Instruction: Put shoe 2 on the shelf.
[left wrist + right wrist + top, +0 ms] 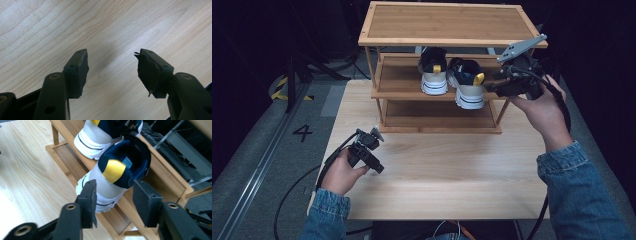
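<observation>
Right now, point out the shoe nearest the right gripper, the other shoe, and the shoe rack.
Right shoe (113,170), right gripper view, yellow heel tab.
Left shoe (434,80), high view, white heel.
Shoe rack (442,22), high view, bare top shelf.

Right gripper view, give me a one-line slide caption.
Right gripper straddles the heel of a sneaker that overhangs the rack's middle shelf.

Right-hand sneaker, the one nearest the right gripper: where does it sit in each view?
High view: right-hand sneaker right of centre on the rack's middle shelf, heel overhanging the front edge.
Left gripper view: not in it, just tabletop.
Right gripper view: centre, heel between the right gripper jaws.
Shared landmark: its yellow heel tab.
</observation>
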`<move>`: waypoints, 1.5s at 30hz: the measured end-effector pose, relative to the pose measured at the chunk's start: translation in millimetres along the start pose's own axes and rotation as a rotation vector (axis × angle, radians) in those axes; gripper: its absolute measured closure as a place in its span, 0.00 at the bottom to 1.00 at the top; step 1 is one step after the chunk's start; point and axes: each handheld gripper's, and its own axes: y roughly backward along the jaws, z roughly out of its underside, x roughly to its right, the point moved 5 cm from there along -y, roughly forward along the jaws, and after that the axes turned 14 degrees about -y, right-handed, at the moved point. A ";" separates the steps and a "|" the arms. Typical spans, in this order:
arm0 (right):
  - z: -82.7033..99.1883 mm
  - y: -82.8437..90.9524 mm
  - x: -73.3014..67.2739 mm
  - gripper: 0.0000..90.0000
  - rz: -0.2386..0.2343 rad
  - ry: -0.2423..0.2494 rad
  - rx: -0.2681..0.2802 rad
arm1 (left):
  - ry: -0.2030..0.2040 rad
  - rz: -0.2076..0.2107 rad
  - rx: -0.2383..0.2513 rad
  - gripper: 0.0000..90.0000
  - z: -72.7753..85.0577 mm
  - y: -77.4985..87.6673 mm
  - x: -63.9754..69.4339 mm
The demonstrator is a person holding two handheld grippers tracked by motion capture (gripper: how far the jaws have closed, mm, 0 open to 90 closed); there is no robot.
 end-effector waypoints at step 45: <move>-7.4 -85.9 -4.3 0.79 0.050 -0.010 0.008 | 0.121 -0.024 0.010 0.47 53.4 7.6 0.1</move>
